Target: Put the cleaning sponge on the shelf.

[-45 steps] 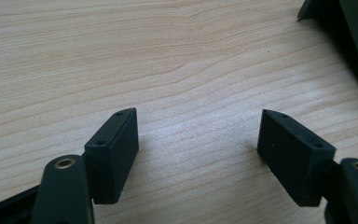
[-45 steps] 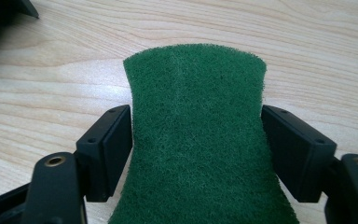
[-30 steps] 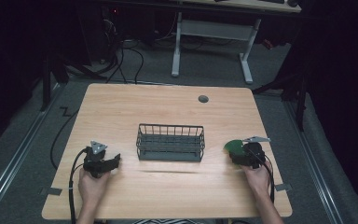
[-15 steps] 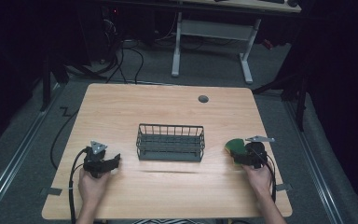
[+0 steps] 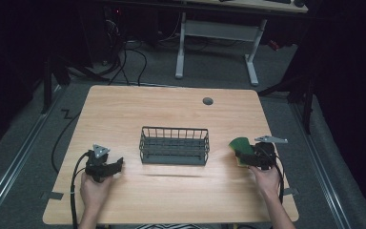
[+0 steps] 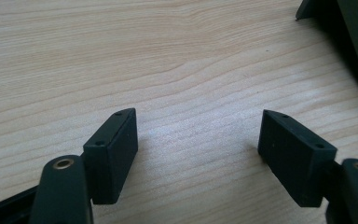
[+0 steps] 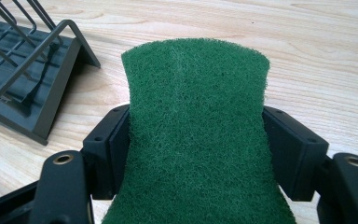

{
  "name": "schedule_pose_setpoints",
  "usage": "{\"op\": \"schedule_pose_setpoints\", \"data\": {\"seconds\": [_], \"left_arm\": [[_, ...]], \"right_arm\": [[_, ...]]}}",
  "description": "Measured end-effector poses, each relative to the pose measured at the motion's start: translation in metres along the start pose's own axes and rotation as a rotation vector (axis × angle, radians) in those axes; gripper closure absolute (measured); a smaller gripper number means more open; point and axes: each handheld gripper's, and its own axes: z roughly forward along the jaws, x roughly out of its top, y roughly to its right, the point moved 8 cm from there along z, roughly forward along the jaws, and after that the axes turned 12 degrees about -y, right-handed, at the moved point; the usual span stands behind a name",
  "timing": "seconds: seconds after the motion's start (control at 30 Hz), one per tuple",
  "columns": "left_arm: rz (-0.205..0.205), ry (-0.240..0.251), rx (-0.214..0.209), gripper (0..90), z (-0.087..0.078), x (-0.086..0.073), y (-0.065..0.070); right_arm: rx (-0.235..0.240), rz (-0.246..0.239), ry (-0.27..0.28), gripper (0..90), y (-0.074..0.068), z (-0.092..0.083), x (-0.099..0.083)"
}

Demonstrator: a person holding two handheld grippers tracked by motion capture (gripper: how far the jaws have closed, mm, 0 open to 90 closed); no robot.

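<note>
The wooden bench [image 5: 171, 114] carries everything here, and its pale grain lies under both claws in the two gripper views. The landmark on it is the dark wire basket [image 5: 174, 145], which stands upright a little nearer the person than the middle of the bench, with its open top up and nothing visible inside it. Beyond the basket, toward the far edge and slightly to its right, sits a small round grey grommet [image 5: 208, 101] set into the bench top.

To the right of the basket, near but apart from it, the right claw [image 5: 244, 157] is held in the person's right hand [image 5: 266, 179]. It is closed on a green scouring sponge [image 7: 198, 135]; in the right gripper view the two black jaws press the sponge's sides so that its rough green face bows and narrows between them, and the basket's corner [image 7: 37, 88] lies off to the side, clear of the sponge. In the high view the sponge [image 5: 241, 145] sticks out from the claw toward the basket.

To the left of the basket, well apart from it, the left claw [image 5: 116, 165] is held in the left hand [image 5: 93, 191]. Its jaws stand wide apart with only bare bench between them.
</note>
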Motion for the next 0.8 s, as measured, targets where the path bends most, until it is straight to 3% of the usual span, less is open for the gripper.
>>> {"op": "schedule_pose_setpoints", "data": {"seconds": [0.23, 0.8], "left_arm": [[-0.002, 0.002, -0.001, 29.2, 0.000, 0.000, 0.000], [-0.002, 0.001, -0.004, 29.3, 0.000, 0.000, 0.000]], "right_arm": [[0.017, -0.017, 0.030, 30.3, -0.002, -0.014, 0.007], [0.057, -0.113, 0.069, 30.3, -0.034, -0.030, 0.035]]}}
